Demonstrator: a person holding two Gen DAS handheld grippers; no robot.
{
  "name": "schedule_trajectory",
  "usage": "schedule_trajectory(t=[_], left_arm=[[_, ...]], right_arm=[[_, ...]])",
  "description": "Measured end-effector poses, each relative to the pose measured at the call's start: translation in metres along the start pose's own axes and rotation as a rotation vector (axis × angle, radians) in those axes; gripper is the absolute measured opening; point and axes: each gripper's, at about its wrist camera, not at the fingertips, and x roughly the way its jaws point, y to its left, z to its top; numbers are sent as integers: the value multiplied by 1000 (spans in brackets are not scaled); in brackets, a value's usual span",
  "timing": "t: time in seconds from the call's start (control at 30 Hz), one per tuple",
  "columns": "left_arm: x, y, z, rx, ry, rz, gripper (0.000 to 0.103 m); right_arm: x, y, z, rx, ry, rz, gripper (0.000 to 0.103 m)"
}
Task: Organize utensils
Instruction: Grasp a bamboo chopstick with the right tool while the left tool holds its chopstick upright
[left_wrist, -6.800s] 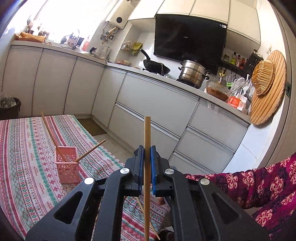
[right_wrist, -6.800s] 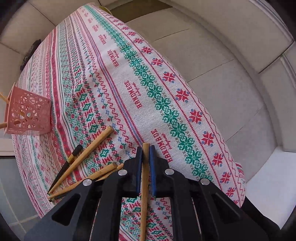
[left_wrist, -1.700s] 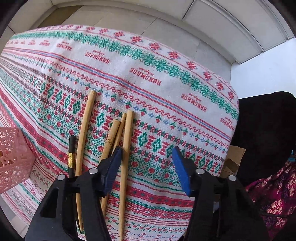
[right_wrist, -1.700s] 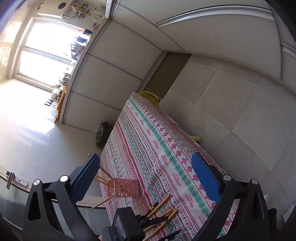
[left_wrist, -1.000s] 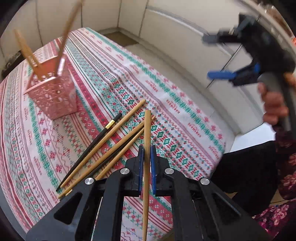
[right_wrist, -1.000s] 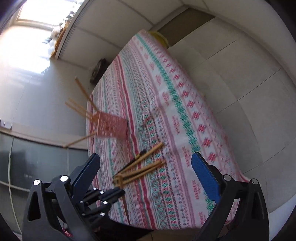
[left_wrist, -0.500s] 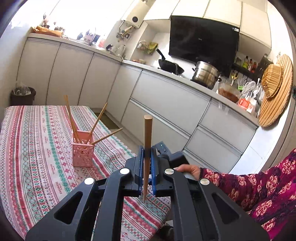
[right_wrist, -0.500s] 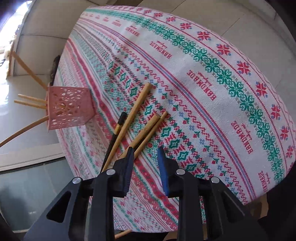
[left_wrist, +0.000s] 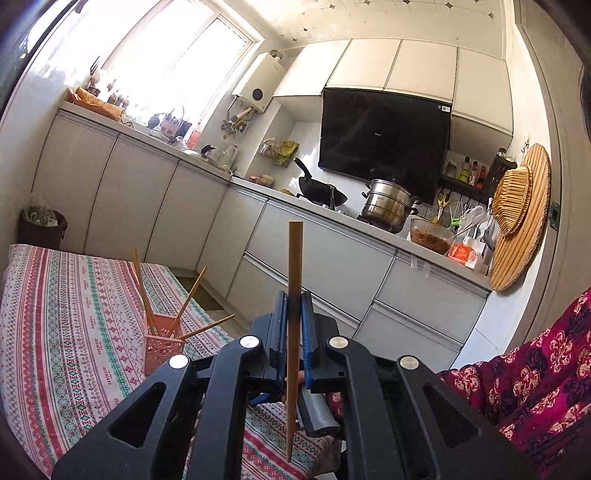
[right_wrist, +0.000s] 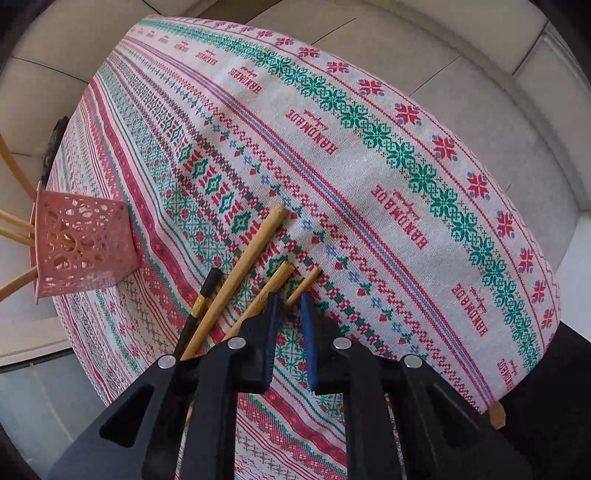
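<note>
My left gripper (left_wrist: 293, 317) is shut on a bamboo chopstick (left_wrist: 294, 266) and holds it upright above the table's near end. The pink perforated holder (left_wrist: 161, 347) stands to its left with three chopsticks (left_wrist: 142, 291) leaning in it. My right gripper (right_wrist: 288, 306) is partly open, low over several chopsticks on the cloth: a thin bamboo one (right_wrist: 306, 282) lies between the jaws, two thicker bamboo ones (right_wrist: 255, 251) and a black one (right_wrist: 205, 295) lie to the left. The holder also shows in the right wrist view (right_wrist: 83, 243), at the far left.
A patterned tablecloth (right_wrist: 369, 155) covers the table, whose right edge drops to a tiled floor (right_wrist: 461, 66). Kitchen cabinets (left_wrist: 321, 258) with a wok and a steel pot (left_wrist: 388, 210) run behind. A person's floral sleeve (left_wrist: 535, 387) is at the right.
My left gripper has risen a little with its chopstick. My right gripper has dropped closer to the loose chopsticks, with the thin one now between its jaws.
</note>
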Motion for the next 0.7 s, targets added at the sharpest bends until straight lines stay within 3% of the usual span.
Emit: schedule_trajectory(t=[0.27,0.33,0.43,0.5,0.6,0.67,0.7], left_arm=[[-5,1,1,-6,-20,2,6],[-6,2,1,-7,-21,4,6],[-6,2,2,-16,-29,-9,7],[-5,2,2,-16,-24,-8,7],[-4,2,2,-15,-18,3,7],[-6,3,2,-20,-25,6,7],[-7,3,3,-21,-29,8,7]], right_arm=[[2,14,-8,-163,12,-92,10],[0,2,-8,-137,49,-119,10],[2,-8,-4,-78,75,-74,12],[2,-6,-5,-69,65,-56,31],[3,10,-13,-101,25,-95,46],[5,21,-21,-143,-18,-156,44],[6,26,-26,-172,-45,-188,38]])
